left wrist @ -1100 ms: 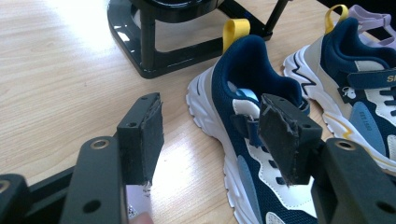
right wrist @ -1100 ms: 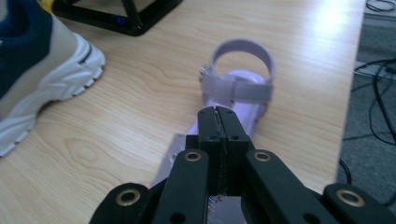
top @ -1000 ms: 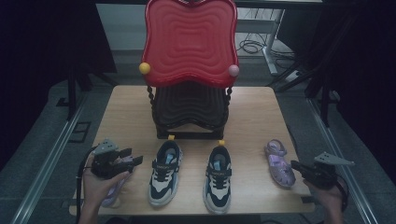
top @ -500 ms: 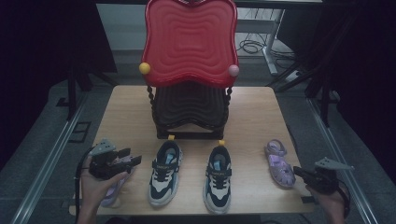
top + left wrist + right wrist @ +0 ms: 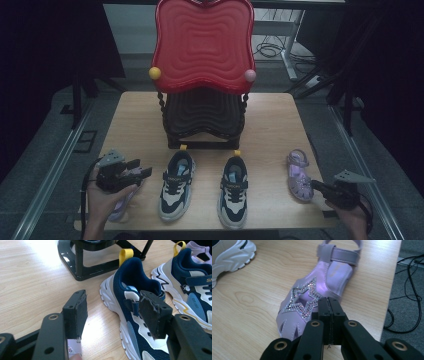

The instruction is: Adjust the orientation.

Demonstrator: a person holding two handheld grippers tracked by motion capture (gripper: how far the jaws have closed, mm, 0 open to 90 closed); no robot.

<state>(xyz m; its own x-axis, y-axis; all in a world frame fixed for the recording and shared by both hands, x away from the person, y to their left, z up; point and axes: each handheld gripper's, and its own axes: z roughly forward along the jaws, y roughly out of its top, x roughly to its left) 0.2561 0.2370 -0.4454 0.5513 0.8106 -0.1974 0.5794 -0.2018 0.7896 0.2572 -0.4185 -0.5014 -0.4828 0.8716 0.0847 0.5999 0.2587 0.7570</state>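
Observation:
Two navy and white sneakers stand side by side at the table's front, toes toward me. A purple sandal lies to their right. My right gripper hovers shut beside its toe; in the right gripper view the shut jaws sit just over the sandal's rhinestone star. A second purple sandal lies at the front left, partly under my left hand. My left gripper stands open and empty, pointing at the nearer sneaker, which lies beyond its jaws.
A red wavy-backed chair on a black frame stands mid-table behind the shoes; its black base shows near the left sneaker's heel. The table's right edge runs close to the sandal, with cables on the floor beyond.
My right gripper has drifted slightly toward the table's near edge, staying shut beside the right sandal. The left gripper and all shoes are where they were.

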